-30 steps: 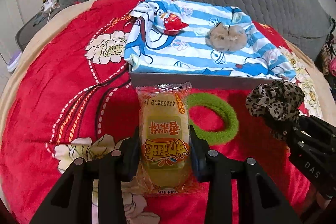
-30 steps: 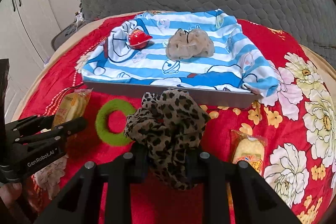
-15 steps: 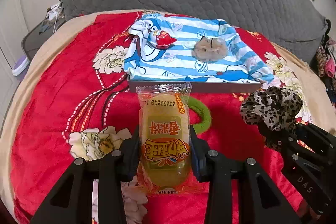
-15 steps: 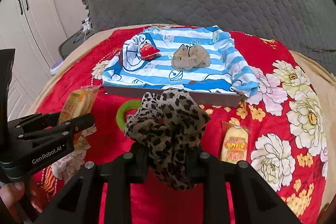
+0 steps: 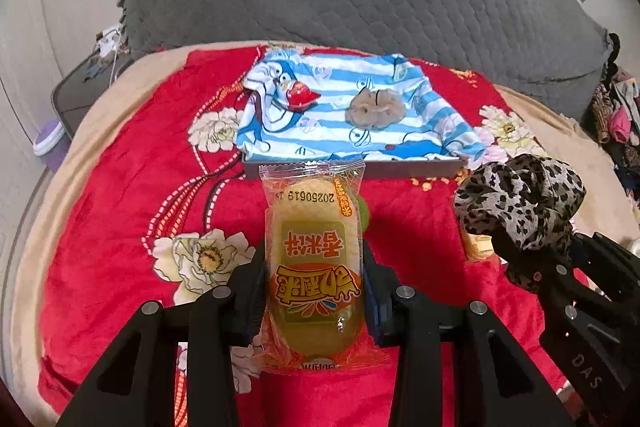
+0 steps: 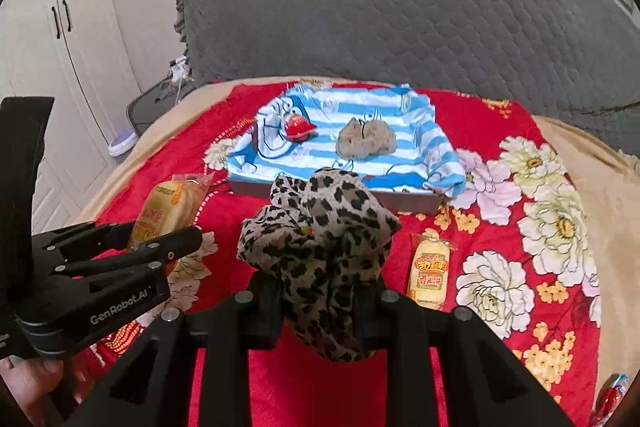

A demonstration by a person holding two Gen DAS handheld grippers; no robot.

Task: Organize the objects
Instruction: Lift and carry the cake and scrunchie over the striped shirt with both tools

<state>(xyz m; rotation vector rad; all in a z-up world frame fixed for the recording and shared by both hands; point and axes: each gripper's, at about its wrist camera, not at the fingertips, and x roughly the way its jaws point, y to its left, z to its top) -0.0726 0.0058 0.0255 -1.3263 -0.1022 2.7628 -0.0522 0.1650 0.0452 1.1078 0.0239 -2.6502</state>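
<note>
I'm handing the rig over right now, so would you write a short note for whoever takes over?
Left gripper: shut on a rice cracker packet, held above the red blanket.
Right gripper: shut on the leopard scrunchie.
Tray lined with striped cloth already holds a red toy and a tan scrunchie.
Left to do: both held items, a second packet on the blanket, and a green ring behind the held packet.

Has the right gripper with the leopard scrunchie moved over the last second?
Yes. The right gripper, shut on the leopard scrunchie, has risen and drawn back: in its own view the tray now looks smaller and farther off, with more bedspread showing.
</note>
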